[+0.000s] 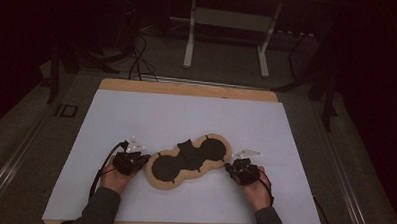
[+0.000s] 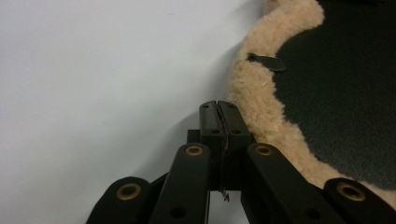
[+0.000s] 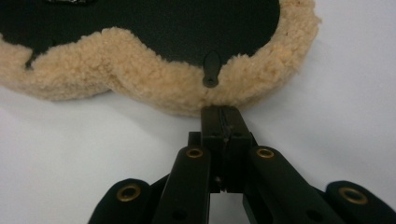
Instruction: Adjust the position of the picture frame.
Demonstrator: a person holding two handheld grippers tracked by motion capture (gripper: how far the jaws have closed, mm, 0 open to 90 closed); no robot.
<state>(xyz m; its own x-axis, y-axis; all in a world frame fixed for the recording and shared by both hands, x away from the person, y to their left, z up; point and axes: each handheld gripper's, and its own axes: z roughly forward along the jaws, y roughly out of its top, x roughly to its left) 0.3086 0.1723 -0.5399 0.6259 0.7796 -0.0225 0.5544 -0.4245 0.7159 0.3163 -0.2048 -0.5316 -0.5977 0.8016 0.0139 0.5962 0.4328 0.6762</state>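
**Both grippers at the fleece pad's ends, the handling barely begun**

Nearest the camera in the high view, the person's forearms come in from the bottom edge, each hand carrying a gripper. The left gripper (image 1: 144, 159) sits at the near-left end of the fleece pad (image 1: 190, 160), and the right gripper (image 1: 228, 167) sits at its right end. In the left gripper view the jaws are pressed fully together; their tips (image 2: 219, 112) lie right against the tan pile at the pad's rim (image 2: 252, 88), beside a small black tab (image 2: 267, 62), and I cannot tell whether any fibres are pinched. In the right gripper view the jaws are likewise closed flat on each other, tips (image 3: 221, 114) touching the fleece edge (image 3: 154, 79) just below another black tab (image 3: 211, 68); no fold of the pad is visibly between them.

Farther out, the pad lies flat on the white board (image 1: 136, 115), slanting from near-left to far-right, its two dark round panels facing up, with a loose black flap (image 1: 186, 147) in the middle.

Judging by this, nothing is yet lifted, folded or turned. The grippers are placed at both ends, so what remains appears to be nearly all of the work: taking a real hold of the rim and moving the pad.
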